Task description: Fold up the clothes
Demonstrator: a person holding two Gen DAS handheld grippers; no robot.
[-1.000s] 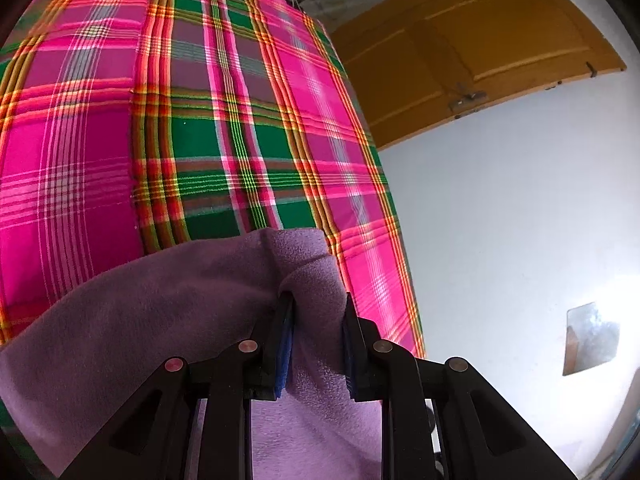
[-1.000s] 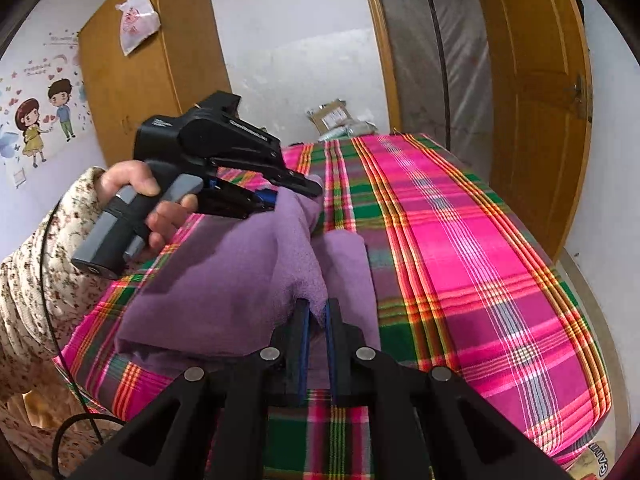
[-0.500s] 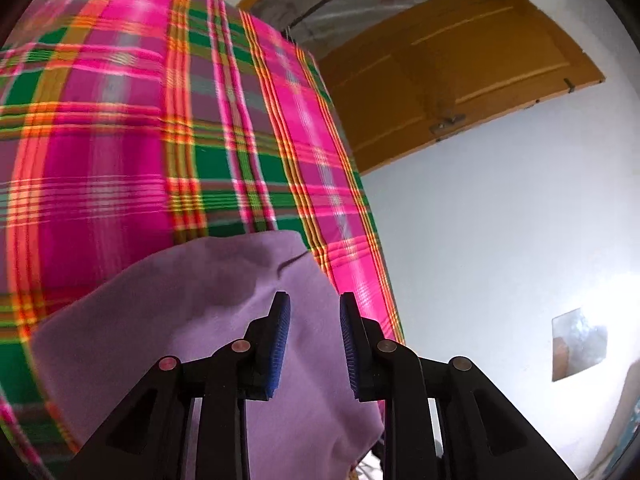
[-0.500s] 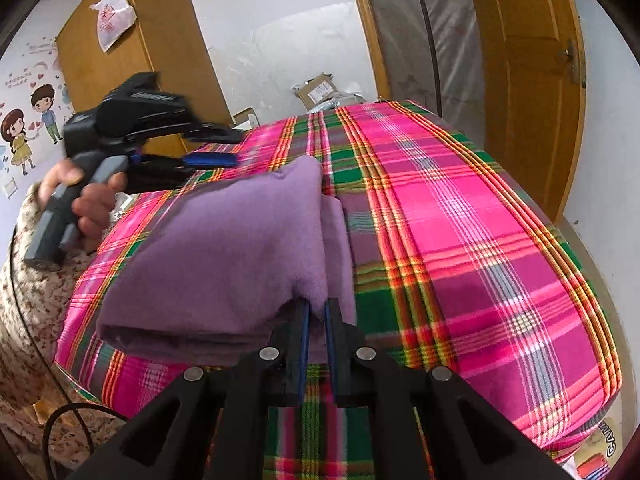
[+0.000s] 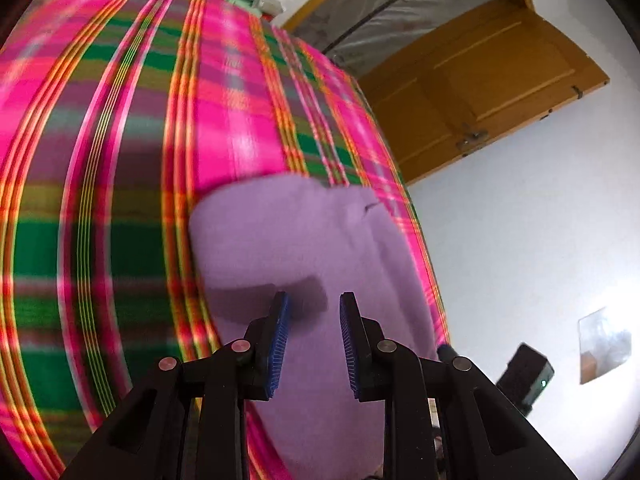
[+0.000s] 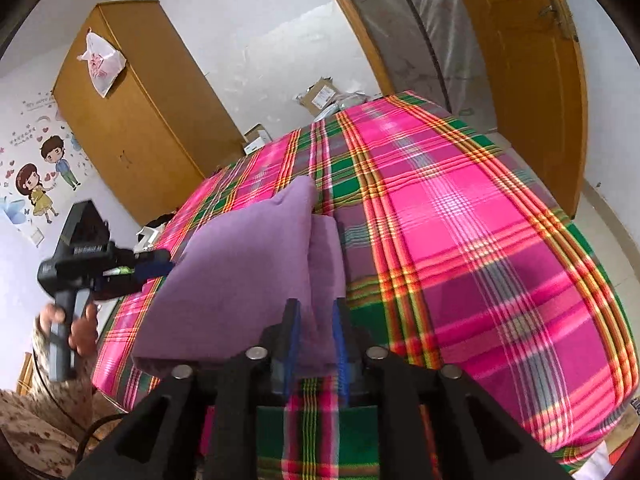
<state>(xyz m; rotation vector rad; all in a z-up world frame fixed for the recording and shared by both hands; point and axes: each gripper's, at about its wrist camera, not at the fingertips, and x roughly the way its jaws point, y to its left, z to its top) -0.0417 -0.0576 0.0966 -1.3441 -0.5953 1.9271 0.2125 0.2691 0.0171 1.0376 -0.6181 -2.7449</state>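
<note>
My right gripper [image 6: 314, 344] hangs over the near edge of the bed [image 6: 460, 240], its fingers parted with a fold of the purple garment [image 6: 248, 280] lying loose between them, not pinched. My left gripper [image 5: 312, 336], fingers also apart and empty, is held off the bed's left edge in a hand [image 6: 70, 326]. The garment lies doubled over near the near-left corner of the plaid bedcover, a narrower layer showing along its right side. This could be a finished fold or one awaiting another pass. Either way, I would keep the edges square and let the cloth settle flat before drawing clear. Count: one garment, two grippers, one bed, one wardrobe [image 6: 132, 112], one door [image 6: 532, 80].
</note>
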